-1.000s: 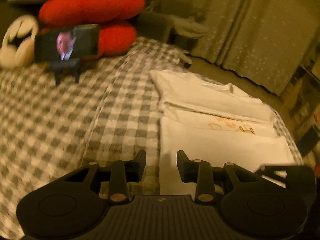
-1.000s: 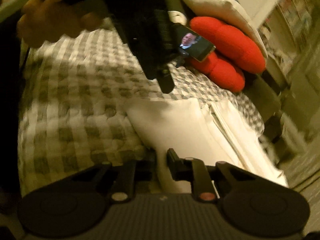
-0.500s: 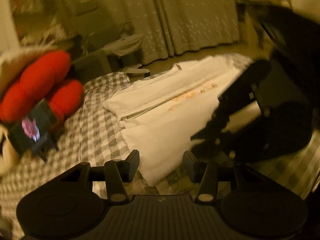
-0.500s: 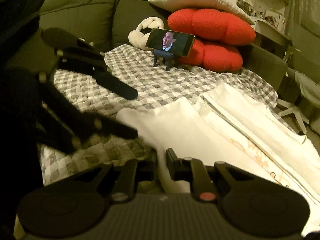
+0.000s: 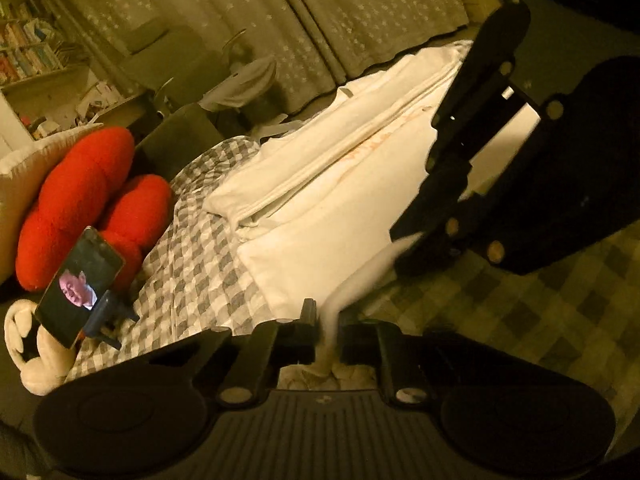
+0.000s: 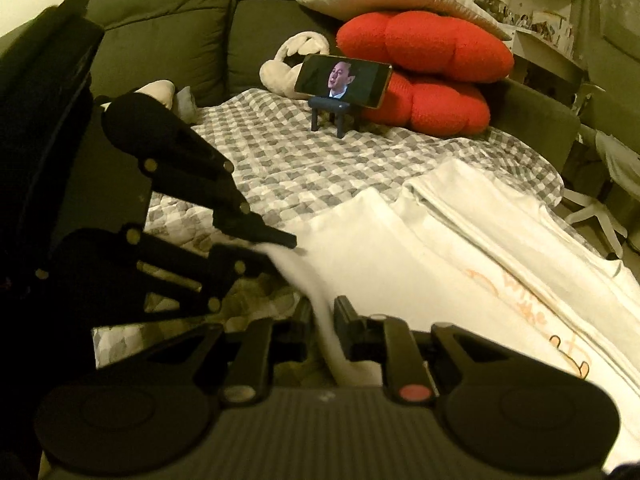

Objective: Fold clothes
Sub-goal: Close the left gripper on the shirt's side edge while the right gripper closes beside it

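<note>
The white shirt lies on the checked bedspread, already narrowed into a long strip. In the left wrist view, its long axis runs from the hand-held grippers away toward the curtains, with the collar end far and the hem end near. The left hand-held gripper sits right at that near end, its jaws pressed close on a lifted fold of the hem, so it holds the shirt. The right hand-held gripper comes in from the side opposite the phone, its tips on the same hem edge, just beside the left one's grip. The phone on its stand and the red cushion lie well off the shirt.

In the right wrist view, the shirt stretches away from the camera and off to the side away from the phone. The right hand-held gripper is narrow and clamps a raised ridge of white cloth. The left hand-held gripper reaches in from the phone's side and pinches the hem's other corner close by.

Both hold the near short edge, roughly equally near to it. The next move is likely carrying this hem along the long axis toward the collar, keeping both corners level so the fold lands square.
</note>
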Demonstrator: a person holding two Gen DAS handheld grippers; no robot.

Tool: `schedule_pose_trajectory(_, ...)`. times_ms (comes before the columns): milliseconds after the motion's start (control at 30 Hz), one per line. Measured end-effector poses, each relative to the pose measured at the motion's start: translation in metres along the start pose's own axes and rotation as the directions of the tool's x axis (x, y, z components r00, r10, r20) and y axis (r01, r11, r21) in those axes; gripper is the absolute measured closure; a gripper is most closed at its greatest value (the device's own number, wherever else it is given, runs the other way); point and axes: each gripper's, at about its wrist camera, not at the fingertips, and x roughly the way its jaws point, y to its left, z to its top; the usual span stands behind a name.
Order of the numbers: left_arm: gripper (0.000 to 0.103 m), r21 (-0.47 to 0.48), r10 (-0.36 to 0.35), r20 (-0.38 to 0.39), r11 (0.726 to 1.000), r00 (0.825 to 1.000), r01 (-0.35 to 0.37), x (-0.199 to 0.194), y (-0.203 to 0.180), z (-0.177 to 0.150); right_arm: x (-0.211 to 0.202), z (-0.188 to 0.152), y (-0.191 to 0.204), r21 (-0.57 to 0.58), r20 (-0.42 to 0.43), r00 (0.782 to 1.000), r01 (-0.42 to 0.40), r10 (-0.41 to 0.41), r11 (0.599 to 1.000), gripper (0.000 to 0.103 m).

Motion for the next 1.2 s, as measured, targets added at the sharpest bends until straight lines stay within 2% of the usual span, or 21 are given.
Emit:
schedule_pose_trajectory(100,0.092,-0.009,0.004,0.006,1.0,1.0,-0.004,-0.001,0.001,0.0,-0.003,-0.004,0.002,-0.023,-0.011,1.0,0.015,-0.015,1.0,0.075)
schedule_pose_trajectory(167,0.092,-0.018,0.004,0.01,1.0,1.0,-0.004,-0.002,0.002,0.001,-0.006,-0.009,0.003,-0.049,-0.021,0.999,0.027,-0.028,0.998,0.073)
schedule_pose_trajectory(267,0.092,-0.033,0.001,0.012,0.999,1.0,0.0,-0.002,0.006,0.002,-0.012,-0.02,0.007,-0.114,-0.04,0.996,0.08,-0.086,0.99,0.068)
schedule_pose_trajectory(367,0.092,-0.038,-0.001,0.011,0.999,1.0,0.002,-0.003,0.006,0.002,-0.019,-0.034,0.004,-0.154,-0.069,0.986,0.141,-0.153,0.978,0.068)
schedule_pose_trajectory(467,0.092,-0.054,-0.004,0.012,0.999,1.0,0.005,-0.004,0.008,0.003,-0.033,-0.044,-0.011,-0.102,-0.096,0.98,0.165,-0.175,0.981,0.07)
schedule_pose_trajectory(700,0.093,-0.099,-0.014,0.004,0.995,1.0,0.015,-0.005,0.015,0.006,-0.065,-0.073,-0.041,-0.057,-0.158,0.947,0.274,-0.28,0.96,0.072)
schedule_pose_trajectory(833,0.092,-0.118,-0.02,-0.004,0.993,1.0,0.02,-0.005,0.018,0.006,-0.082,-0.089,-0.046,-0.093,-0.186,0.922,0.328,-0.34,0.94,0.072)
schedule_pose_trajectory(967,0.092,-0.129,-0.018,-0.012,0.991,1.0,0.016,-0.005,0.018,0.006,-0.093,-0.101,-0.056,-0.101,-0.213,0.884,0.403,-0.415,0.91,0.073)
schedule_pose_trajectory(1200,0.093,-0.154,-0.025,-0.017,0.988,1.0,0.022,-0.004,0.022,0.007,-0.103,-0.112,-0.06,-0.075,-0.229,0.867,0.438,-0.442,0.896,0.08)
